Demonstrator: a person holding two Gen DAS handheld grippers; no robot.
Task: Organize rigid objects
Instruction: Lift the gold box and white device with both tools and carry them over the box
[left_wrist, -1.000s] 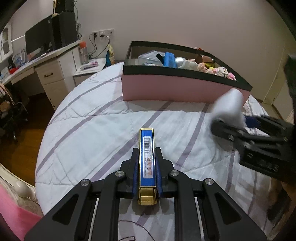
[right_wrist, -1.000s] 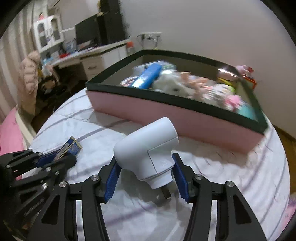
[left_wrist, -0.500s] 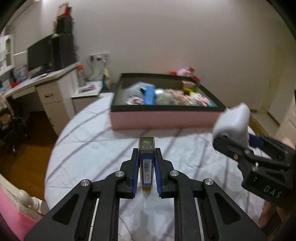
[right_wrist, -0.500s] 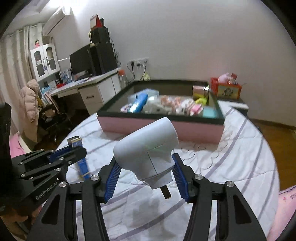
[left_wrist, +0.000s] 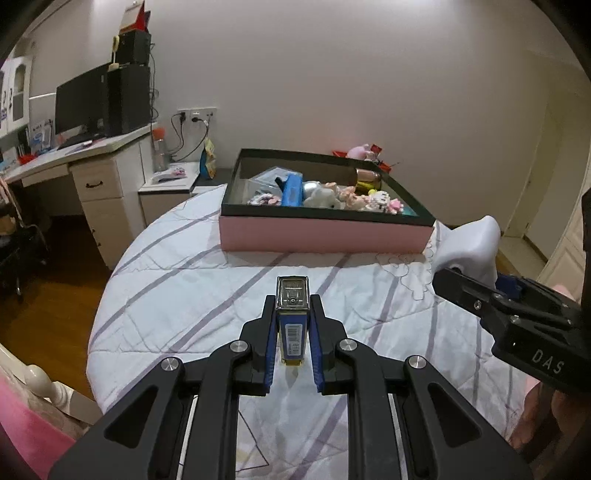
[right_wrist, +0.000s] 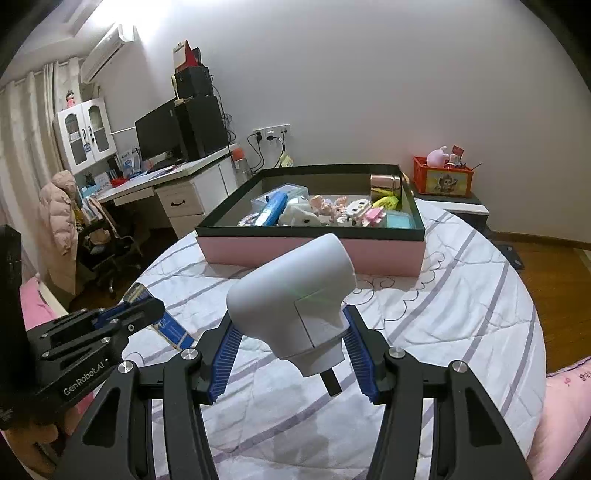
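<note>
The left gripper (left_wrist: 291, 334) has its fingers (left_wrist: 270, 343) pressed narrow onto a slim blue box (left_wrist: 292, 325) with a silver top end and a barcode label, held in the lower middle of the left wrist view above the bed (left_wrist: 184, 280). In the right wrist view the same box shows at the left edge, sticking out of the left gripper there. The right gripper (right_wrist: 291, 354) has its blue-padded fingers (right_wrist: 225, 354) spread partway and clamped on a white plastic device (right_wrist: 295, 295) with a rounded head and a short dark stub at its lower end; it fills the centre of the right wrist view and appears again at the right edge of the left wrist view. Both held things hang clear of the bed, which wears a white cover with grey-purple stripes.

Further back on the bed, in the middle of both views, sits a shallow pink tray (left_wrist: 325, 236) with a dark rim. It holds a blue tube (right_wrist: 271, 208), small plush toys, a clear case and a shiny copper-coloured tin in its far right corner.

Beyond, at the upper left, stands a white desk (left_wrist: 92, 162) with a monitor (left_wrist: 81, 101). At the right of the right wrist view, a red crate (right_wrist: 441, 181) stands against the wall.
</note>
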